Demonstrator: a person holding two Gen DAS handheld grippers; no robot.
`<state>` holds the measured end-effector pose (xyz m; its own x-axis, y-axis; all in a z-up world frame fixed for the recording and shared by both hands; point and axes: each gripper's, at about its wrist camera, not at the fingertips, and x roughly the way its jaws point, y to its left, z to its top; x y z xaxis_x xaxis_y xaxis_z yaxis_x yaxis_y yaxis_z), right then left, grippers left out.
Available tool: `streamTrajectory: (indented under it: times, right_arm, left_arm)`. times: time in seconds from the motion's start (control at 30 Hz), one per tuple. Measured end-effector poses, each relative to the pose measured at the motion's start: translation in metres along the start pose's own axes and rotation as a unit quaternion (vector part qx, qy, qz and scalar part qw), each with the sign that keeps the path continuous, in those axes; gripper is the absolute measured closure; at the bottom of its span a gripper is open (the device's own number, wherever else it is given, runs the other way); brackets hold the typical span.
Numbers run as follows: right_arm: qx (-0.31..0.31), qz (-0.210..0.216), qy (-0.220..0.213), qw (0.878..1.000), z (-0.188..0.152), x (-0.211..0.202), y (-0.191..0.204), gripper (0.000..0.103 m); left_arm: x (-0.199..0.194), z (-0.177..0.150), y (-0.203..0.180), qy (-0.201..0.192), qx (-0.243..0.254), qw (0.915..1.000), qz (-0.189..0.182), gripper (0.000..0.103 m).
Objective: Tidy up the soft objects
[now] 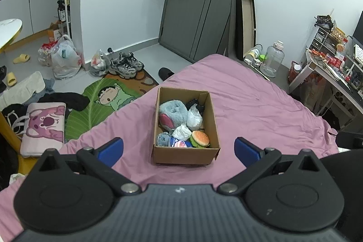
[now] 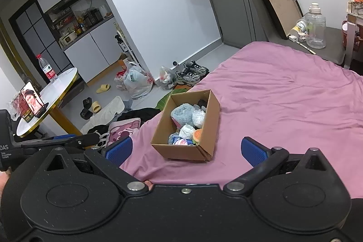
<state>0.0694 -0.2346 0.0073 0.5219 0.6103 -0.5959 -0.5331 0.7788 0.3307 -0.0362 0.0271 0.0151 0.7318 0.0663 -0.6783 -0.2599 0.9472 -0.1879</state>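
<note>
Left gripper (image 1: 178,149): my jaws spread wide, nothing between them, blue pads (image 1: 111,151) hanging over the pink bed sheet (image 1: 249,101). Right gripper (image 2: 186,150): jaws likewise wide and empty, held above the near part of the bed.

Cardboard box (image 1: 213,119) sits open-topped on the bed, ahead of both grippers and apart from them, near the bed's left edge. In the right wrist view the box (image 2: 211,119) lies a little left of centre, turned at an angle.

Box contents, packed close: grey-blue plush toy (image 1: 173,113) with a pink patch at the far left; white crumpled plastic bags (image 1: 194,117) beside it; something black (image 1: 195,103) at the far end, cannot tell what. At the near end, a hamburger plush (image 1: 200,138) against the right wall, a small grey-blue plush (image 1: 163,139) at the left, a pink-and-blue item (image 1: 180,143) between them, too small to name.

Beyond the bed's left edge, on the floor: a cartoon-print rug (image 1: 109,99), a pink cushion (image 1: 44,126), grey sneakers (image 1: 127,65), plastic bags (image 1: 64,58). Right wrist view also catches a round white desk (image 2: 56,92) carrying a water bottle (image 2: 47,68) and a propped phone (image 2: 34,102).
</note>
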Motion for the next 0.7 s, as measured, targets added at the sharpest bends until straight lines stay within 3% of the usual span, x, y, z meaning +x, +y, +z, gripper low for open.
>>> streamTrajectory:
  times: [0.7]
  right_arm:
    - [0.001,-0.007,0.000,1.000,-0.0017,0.0037,-0.0040,0.000]
  left_arm:
    - [0.0057,0.0007,-0.0025,0.000,0.004,1.0000,-0.001,0.000]
